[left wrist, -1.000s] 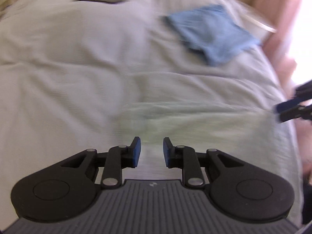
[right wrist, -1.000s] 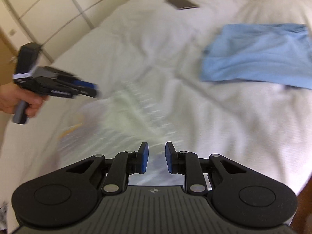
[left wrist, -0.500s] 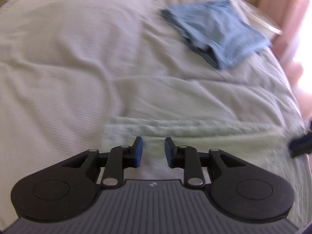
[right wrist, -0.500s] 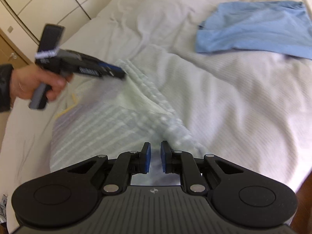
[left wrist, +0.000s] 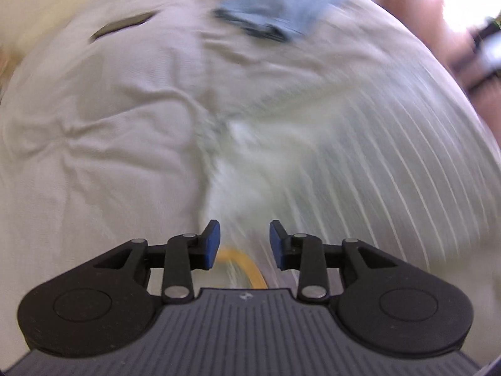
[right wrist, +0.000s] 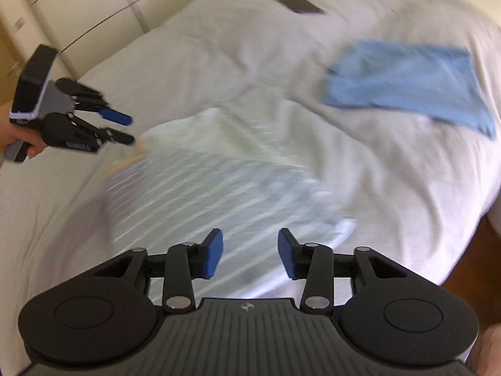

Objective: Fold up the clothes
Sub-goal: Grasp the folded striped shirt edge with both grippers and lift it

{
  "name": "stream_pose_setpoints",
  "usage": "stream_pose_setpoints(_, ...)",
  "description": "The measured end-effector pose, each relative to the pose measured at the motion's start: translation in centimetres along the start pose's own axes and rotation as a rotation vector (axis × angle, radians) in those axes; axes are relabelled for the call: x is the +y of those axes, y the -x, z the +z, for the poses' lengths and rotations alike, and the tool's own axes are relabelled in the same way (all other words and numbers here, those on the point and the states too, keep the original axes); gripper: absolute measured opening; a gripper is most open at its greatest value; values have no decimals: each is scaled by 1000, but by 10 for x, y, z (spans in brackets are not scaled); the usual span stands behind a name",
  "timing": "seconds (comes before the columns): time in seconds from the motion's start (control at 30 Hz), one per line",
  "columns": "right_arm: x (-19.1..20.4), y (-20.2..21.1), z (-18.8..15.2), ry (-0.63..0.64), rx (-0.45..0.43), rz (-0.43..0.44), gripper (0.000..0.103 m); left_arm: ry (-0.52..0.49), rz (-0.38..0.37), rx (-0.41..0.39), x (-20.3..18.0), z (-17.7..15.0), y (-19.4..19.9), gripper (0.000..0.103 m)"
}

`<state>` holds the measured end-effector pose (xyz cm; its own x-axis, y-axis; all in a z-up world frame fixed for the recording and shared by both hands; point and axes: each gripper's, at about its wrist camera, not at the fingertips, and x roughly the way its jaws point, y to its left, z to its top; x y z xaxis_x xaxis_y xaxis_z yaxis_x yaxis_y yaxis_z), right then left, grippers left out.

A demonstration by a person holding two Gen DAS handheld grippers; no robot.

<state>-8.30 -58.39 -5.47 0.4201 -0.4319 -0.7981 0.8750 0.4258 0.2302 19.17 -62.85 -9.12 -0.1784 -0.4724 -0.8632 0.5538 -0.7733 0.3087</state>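
A pale green striped garment (right wrist: 219,169) is seen lying on the white bedspread (right wrist: 219,62), blurred in both views, w/ one part folded over itself at the far side. A yellow-orange strip (left wrist: 241,266) is visible at its near edge in the left wrist view, just under the gap between the pads.

The left gripper (left wrist: 245,240) is pointed down over the garment's edge; its jaws are opening, blue pads apart, nothing pinched betw. them. In the right wrist view the same gripper (right wrist: 123,130) is held by a hand (right wrist: 22,144) at the left, tips just beside the garment's corner; contact can't be judged through the blur.

The right gripper (right wrist: 250,252) is held above the garment's near part; jaws are opening, pads parted and released, only cloth seen below, none gripped.

A folded blue garment (right wrist: 407,81) is lying farther back on the bed, well apart from the striped one. A flat dark object (right wrist: 299,3), poss. a phone, is seen near the far end of the bed.
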Motion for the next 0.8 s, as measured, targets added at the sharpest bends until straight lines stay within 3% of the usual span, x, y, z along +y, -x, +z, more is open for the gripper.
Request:
stream_pose_setpoints(0.1,56,7,-16,160,-25,-44,53,-228,39,-44,-47,-35,12,46)
stream_pose_setpoints(0.2,113,0,-40,309,-22,-118,64,-448,85,-75,-86,-64,7,48)
stream_pose_setpoints(0.33,176,-27,-74,525,0,-217,65,-683,204,-137,-120,-88,-15,48)
stream_pose_setpoints(0.47,210,-63,-92,680,5,-347,65,-748,312,-170,-124,-86,-41,47)
stream_pose_setpoints(0.5,212,-76,-93,706,25,-379,66,-741,319,-169,-122,-83,-47,42)
stream_pose_setpoints(0.57,213,-96,-98,743,60,-424,67,-732,305,-169,-118,-79,-55,36)
stream_pose_setpoints(0.8,190,-104,-115,804,52,-535,68,-714,292,-217,-104,-79,-54,38)
